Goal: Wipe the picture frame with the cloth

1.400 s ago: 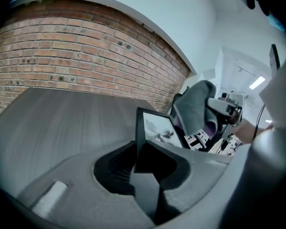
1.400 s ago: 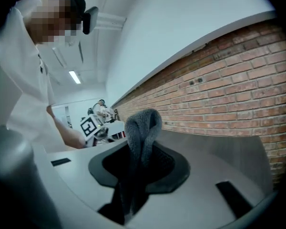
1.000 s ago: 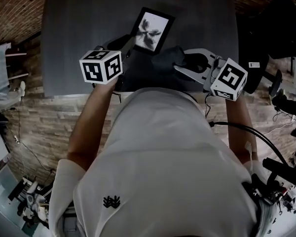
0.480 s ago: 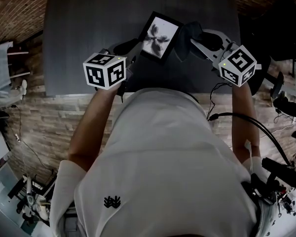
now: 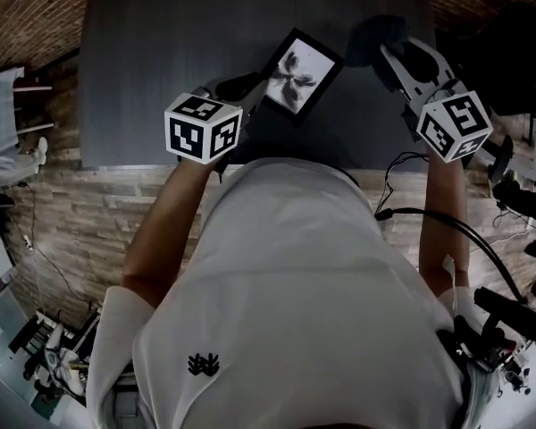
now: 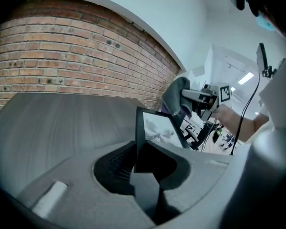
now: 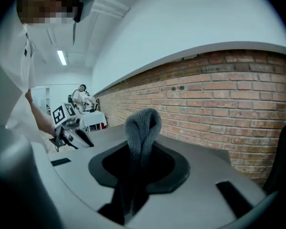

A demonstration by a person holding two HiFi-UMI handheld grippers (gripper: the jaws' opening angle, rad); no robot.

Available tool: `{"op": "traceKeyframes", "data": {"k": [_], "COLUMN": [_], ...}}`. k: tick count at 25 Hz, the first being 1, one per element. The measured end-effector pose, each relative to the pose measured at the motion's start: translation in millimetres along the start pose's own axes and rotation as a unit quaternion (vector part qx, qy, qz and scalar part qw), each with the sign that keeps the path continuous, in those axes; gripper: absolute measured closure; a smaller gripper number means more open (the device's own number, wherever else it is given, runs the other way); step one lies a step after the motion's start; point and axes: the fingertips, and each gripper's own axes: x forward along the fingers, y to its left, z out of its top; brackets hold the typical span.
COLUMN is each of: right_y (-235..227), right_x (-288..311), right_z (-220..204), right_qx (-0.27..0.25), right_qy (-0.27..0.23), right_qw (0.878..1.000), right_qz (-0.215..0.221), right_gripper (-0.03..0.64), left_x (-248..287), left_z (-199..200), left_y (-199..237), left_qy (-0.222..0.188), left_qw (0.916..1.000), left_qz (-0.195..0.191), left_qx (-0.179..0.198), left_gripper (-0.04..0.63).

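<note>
A black picture frame (image 5: 300, 71) with a pale flower print is held tilted above the dark grey table (image 5: 161, 52). My left gripper (image 5: 253, 88) is shut on its lower left edge; in the left gripper view the frame (image 6: 158, 127) stands up between the jaws of the left gripper (image 6: 144, 152). My right gripper (image 5: 384, 46) is off to the frame's right, shut on a dark grey cloth (image 5: 375, 30). In the right gripper view the folded cloth (image 7: 142, 126) sticks up from the jaws of the right gripper (image 7: 139, 149). Cloth and frame are apart.
A brick wall (image 6: 62, 51) rises behind the table. A black office chair (image 5: 509, 25) stands at the right, and cables (image 5: 447, 226) trail by my right arm. A pale rack (image 5: 4, 119) is at the left. The table's left half (image 5: 143, 96) holds nothing.
My right gripper swung the cloth from the frame's lower right edge up and out to the right, away from the frame. The left gripper carried the frame slightly right and tilted it.
</note>
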Motion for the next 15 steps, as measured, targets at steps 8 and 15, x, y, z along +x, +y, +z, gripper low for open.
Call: {"op": "traceKeyframes", "data": {"k": [8, 15], "right_y": [96.2, 122.7], "right_x": [29.0, 63.8], "right_z": [37.9, -7.4], "right_qx": [-0.035, -0.060], "right_qy": [-0.034, 0.048], "right_qw": [0.989, 0.985], "right_qz": [0.142, 0.156], "right_gripper": [0.511, 0.511], "left_x": [16.6, 16.4], "left_z": [-3.3, -10.1], "left_y": [-21.9, -38.5], "left_qy": [0.027, 0.042], "left_qw": [0.9989, 0.9966], "left_qz": [-0.025, -0.040], "left_qx": [0.030, 0.058], "left_gripper": [0.520, 0.520]}}
